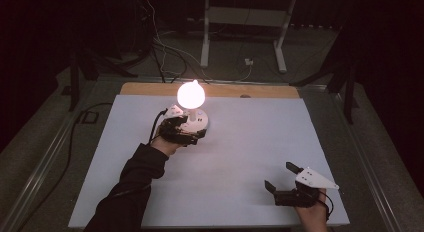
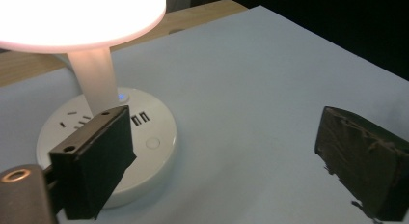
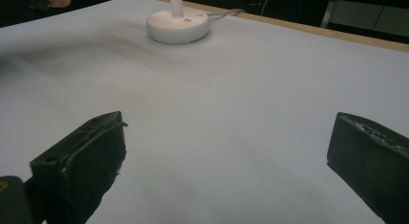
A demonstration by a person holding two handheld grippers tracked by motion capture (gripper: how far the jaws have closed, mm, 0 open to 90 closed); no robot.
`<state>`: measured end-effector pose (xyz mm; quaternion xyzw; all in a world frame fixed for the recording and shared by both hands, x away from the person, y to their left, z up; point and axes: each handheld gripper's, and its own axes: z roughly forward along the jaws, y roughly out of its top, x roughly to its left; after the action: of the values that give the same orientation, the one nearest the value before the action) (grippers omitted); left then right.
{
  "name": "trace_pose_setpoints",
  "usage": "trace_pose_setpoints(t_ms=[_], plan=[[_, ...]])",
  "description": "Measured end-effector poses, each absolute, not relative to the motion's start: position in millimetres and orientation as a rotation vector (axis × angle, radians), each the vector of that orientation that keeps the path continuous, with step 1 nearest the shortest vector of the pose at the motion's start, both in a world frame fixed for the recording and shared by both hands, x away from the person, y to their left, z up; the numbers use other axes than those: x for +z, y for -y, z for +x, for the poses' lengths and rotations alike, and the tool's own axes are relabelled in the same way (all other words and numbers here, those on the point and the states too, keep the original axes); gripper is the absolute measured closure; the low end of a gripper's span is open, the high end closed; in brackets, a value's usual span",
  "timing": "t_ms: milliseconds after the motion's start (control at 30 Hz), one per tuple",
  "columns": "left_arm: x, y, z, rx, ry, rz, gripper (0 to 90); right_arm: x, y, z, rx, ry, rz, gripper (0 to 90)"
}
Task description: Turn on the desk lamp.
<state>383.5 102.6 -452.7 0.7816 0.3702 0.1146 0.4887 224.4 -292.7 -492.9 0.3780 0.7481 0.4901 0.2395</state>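
Observation:
A small white desk lamp stands lit at the back of the white table sheet (image 1: 240,157), its glowing globe (image 1: 190,93) on a short stem above a round base (image 1: 199,121). The base (image 2: 149,139) carries sockets, USB ports, a blue light and a round button. My left gripper (image 1: 189,133) is open right at the base's near side. In the left gripper view one jaw of the left gripper (image 2: 222,137) lies over the base's edge, the other over bare sheet. My right gripper (image 1: 279,175) is open and empty near the front right, far from the lamp base (image 3: 177,26).
A wooden strip of tabletop (image 1: 215,90) shows behind the sheet. The lamp's cord (image 3: 226,12) runs off the back. Cables (image 1: 165,47) and a white frame (image 1: 245,27) are on the dark floor beyond. A metal rail (image 1: 45,157) borders the table's left side.

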Motion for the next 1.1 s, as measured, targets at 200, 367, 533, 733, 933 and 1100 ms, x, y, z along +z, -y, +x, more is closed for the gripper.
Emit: trace_pose_setpoints(t_ms=[200, 367, 533, 733, 933, 1100], plan=[[-451, -114, 378, 0.268, -0.898, 1.912, 0.3, -493, 293, 225, 1.343, -2.047, 1.036, 0.0], [-451, -121, 371, 0.256, -0.876, 1.943, 0.3, -493, 293, 225, 1.346, -2.045, 1.038, 0.0], [-450, -130, 361, 0.263, -0.859, 1.969, 0.3, -493, 293, 225, 1.346, -2.044, 1.036, 0.0], [-452, -142, 349, 0.259, -0.867, 1.980, 0.3, -492, 293, 224, 1.349, -2.042, 1.038, 0.0], [-458, -160, 330, 0.250, -0.881, 1.991, 0.3, -492, 292, 224, 1.345, -2.042, 1.036, 0.0], [-462, -168, 321, 0.258, -0.890, 2.013, 0.3, -492, 292, 224, 1.342, -2.043, 1.031, 0.0]])
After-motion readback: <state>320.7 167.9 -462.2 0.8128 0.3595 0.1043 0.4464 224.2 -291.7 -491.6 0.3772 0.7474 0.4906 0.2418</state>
